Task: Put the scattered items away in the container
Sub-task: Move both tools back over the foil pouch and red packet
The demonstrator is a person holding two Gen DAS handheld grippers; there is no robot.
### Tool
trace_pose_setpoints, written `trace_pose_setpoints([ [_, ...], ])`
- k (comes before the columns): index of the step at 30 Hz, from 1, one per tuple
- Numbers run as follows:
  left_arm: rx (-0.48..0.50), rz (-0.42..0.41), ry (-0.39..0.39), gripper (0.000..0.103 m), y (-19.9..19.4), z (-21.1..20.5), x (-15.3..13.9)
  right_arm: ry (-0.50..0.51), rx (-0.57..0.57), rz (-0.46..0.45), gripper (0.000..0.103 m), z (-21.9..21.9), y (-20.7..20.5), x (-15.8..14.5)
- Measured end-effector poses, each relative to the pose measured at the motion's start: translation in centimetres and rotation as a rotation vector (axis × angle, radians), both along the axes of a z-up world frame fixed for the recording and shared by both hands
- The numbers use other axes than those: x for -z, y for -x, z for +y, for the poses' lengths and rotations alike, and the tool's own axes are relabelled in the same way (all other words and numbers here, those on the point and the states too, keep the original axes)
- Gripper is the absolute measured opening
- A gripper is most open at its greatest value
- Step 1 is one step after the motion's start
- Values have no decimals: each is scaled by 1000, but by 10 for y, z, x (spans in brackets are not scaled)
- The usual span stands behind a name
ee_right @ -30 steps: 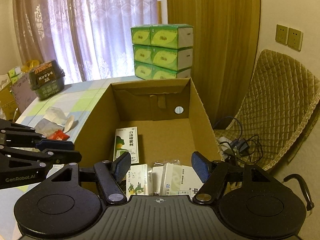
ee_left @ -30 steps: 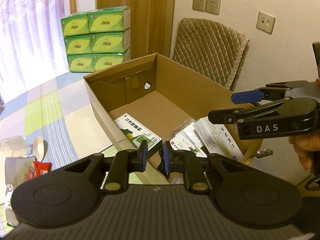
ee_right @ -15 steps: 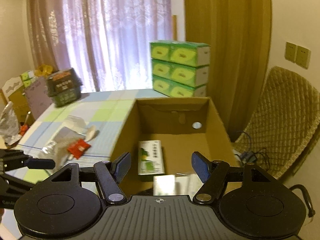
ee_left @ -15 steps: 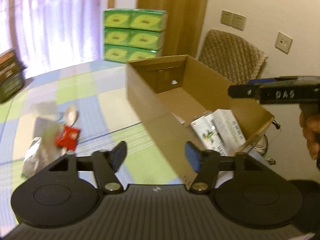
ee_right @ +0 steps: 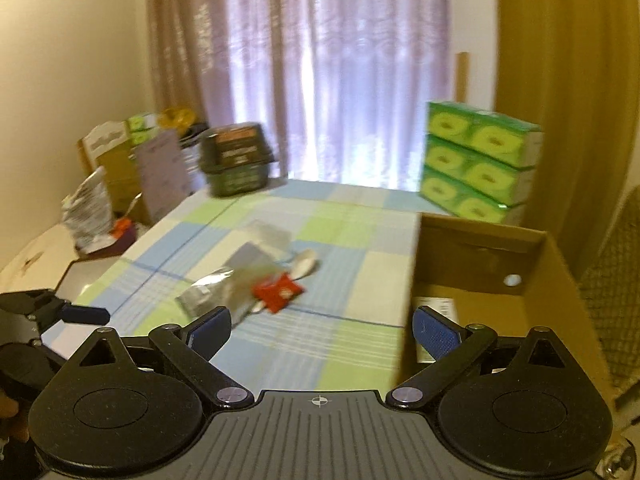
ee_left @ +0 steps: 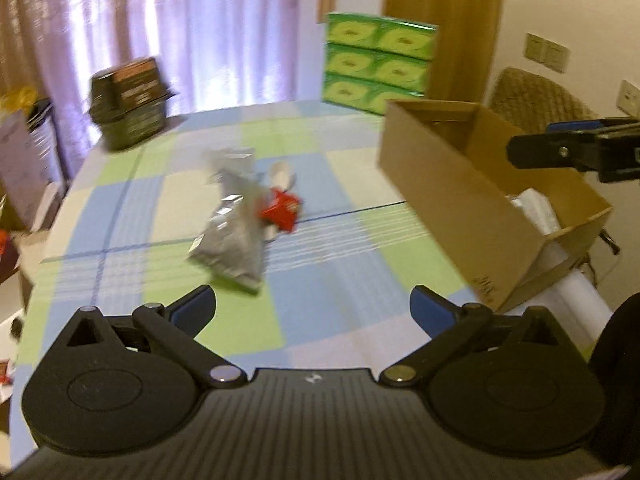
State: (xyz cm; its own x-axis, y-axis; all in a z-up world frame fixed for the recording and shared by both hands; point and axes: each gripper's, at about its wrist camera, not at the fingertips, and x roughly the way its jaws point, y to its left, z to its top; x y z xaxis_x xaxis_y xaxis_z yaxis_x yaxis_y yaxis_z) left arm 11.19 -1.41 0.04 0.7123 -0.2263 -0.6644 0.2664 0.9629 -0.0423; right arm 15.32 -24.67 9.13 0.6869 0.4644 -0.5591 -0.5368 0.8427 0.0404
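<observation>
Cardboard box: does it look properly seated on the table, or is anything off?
The cardboard box overhangs the table edge at its near right corner. Otherwise only the silver pouch, red packet and spoon remain heaped outside.

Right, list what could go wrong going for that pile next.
The silver pouch, red packet and spoon overlap, so the open left gripper may snag two or knock one aside. The cardboard box seems to overhang the table edge; bumping it could tip it.

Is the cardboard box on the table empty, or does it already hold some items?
Not empty. The cardboard box holds a white packet; the right wrist view shows another carton inside.
</observation>
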Motion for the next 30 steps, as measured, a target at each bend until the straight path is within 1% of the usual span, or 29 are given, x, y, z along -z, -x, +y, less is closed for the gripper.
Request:
trace_pose_setpoints([
  [7, -79, 21, 0, 102, 4, 39, 11, 30, -71, 43, 102, 38, 3, 27],
  [13, -96, 49, -9, 102, -6, 57, 22, 63, -113, 93, 102, 65, -9, 54],
  [15, -103, 61, -11, 102, -10, 63, 26, 65, -108, 105, 102, 71, -15, 63],
  [20, -122, 80, -25, 102, -21, 74, 37, 41, -87, 158, 102, 83, -38, 82],
  [23, -120, 88, -35, 102, -29, 76, 42, 32, -84, 168, 102, 91, -53, 91],
  [30, -91, 71, -38, 102, -59, 75, 39, 17, -82, 185, 102, 106, -95, 109],
])
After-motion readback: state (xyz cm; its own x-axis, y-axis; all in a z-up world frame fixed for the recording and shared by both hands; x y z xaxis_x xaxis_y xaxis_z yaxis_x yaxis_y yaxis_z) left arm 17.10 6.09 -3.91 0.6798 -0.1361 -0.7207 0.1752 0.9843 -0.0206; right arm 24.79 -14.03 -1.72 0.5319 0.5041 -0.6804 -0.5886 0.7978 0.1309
